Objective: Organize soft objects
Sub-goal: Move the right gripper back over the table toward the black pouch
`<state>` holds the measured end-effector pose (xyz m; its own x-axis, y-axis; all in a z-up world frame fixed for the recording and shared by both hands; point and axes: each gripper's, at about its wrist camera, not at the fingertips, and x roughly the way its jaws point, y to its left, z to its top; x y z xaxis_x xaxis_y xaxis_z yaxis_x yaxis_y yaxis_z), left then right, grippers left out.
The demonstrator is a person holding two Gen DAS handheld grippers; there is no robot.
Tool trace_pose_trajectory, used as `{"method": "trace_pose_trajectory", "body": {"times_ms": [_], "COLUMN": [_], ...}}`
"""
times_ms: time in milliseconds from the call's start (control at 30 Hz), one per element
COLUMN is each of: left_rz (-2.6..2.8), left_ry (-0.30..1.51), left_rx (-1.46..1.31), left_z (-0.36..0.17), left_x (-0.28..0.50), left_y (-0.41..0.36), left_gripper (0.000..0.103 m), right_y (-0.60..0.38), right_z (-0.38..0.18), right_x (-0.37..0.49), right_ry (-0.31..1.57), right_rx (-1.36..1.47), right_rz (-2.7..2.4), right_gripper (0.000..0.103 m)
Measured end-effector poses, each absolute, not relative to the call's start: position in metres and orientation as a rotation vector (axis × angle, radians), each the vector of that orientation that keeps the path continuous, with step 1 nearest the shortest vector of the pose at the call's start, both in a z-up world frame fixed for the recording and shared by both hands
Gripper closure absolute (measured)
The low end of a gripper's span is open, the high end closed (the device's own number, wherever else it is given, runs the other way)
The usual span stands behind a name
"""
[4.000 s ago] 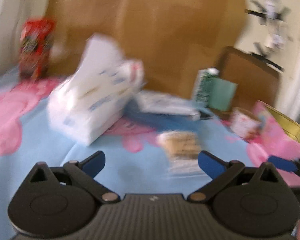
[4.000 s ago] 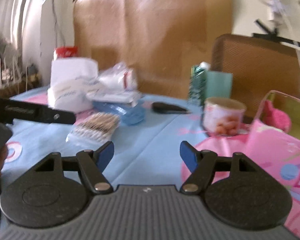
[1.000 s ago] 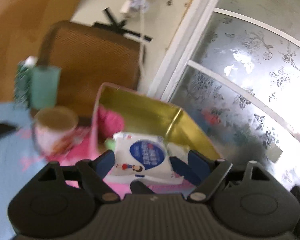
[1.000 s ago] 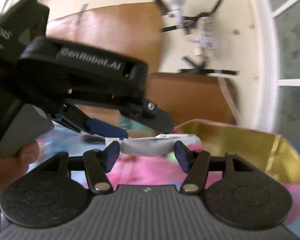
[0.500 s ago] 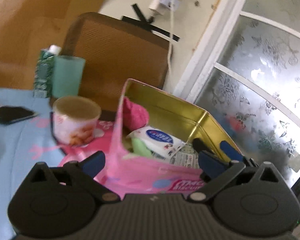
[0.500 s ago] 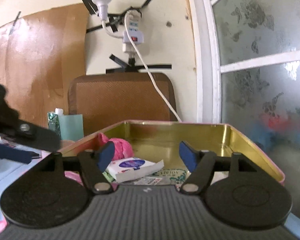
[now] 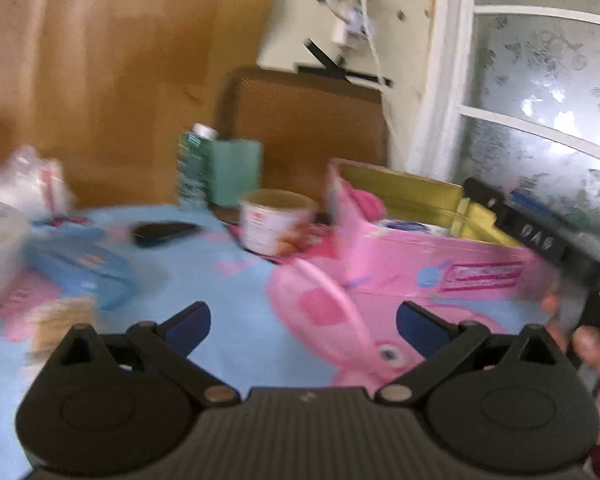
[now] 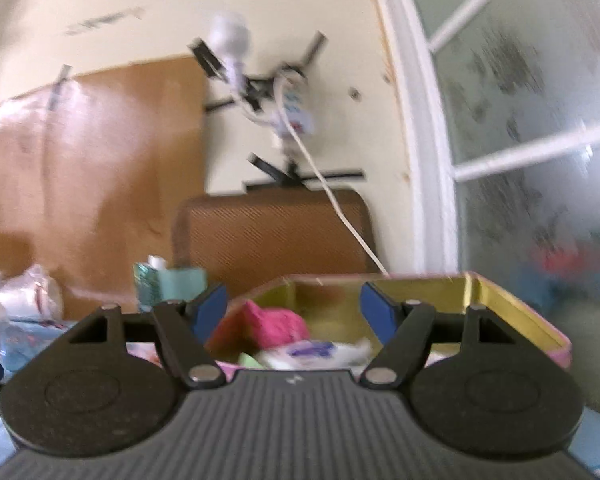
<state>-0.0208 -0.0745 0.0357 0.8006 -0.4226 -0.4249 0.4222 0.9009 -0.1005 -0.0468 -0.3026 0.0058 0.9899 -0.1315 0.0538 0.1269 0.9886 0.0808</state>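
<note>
An open pink tin (image 7: 420,272) with a gold inside stands on the blue and pink cloth. In it lie a pink soft bundle (image 8: 276,326), a white tissue pack with a blue label (image 8: 316,350) and something pale green (image 8: 250,360). My right gripper (image 8: 293,312) hovers level at the tin's near rim; its jaws are opening with nothing between them. My left gripper (image 7: 303,324) is wide open and empty over the cloth, left of the tin. The left wrist view shows the right gripper (image 7: 532,236) at the tin's right end, held by a hand (image 7: 592,344).
A printed cup (image 7: 278,220), a green carton (image 7: 216,168) and a black flat object (image 7: 164,232) sit left of the tin. Further left are a blue tray (image 7: 80,268), a cotton swab pack (image 7: 64,320) and white bags (image 7: 28,184). A brown chair back (image 8: 276,232) stands behind.
The tissue pack that was between the jaws now lies in the tin. My left gripper opened wide and swung back left over the cloth. The right jaws widened.
</note>
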Motion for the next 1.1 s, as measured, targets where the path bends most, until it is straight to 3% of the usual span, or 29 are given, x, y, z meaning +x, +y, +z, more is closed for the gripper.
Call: {"method": "trace_pose_trajectory", "body": {"times_ms": [100,333,667,1100], "left_rz": [-0.334,-0.056,0.002,-0.012], "left_ry": [0.333,0.125,0.028,0.064], "left_rx": [0.011,-0.027,0.011,-0.015], "left_z": [0.038,0.033,0.032,0.03], "left_x": [-0.034,-0.046,-0.058,-0.053], "left_y": [-0.051,-0.015,-0.02,-0.017], "left_gripper": [0.0,0.0,0.0,0.0], "right_y": [-0.28,-0.242,-0.246,-0.235], "right_z": [0.007,0.001,0.003,0.002], "right_x": [-0.048,-0.045,-0.035,-0.035], "right_ry": [-0.151,-0.178,-0.12,-0.096], "right_rx": [0.039,-0.034,-0.027,-0.067], "right_rz": [-0.122,-0.081,-0.071,-0.023], "right_gripper": [0.013,0.009,0.008,0.0]}}
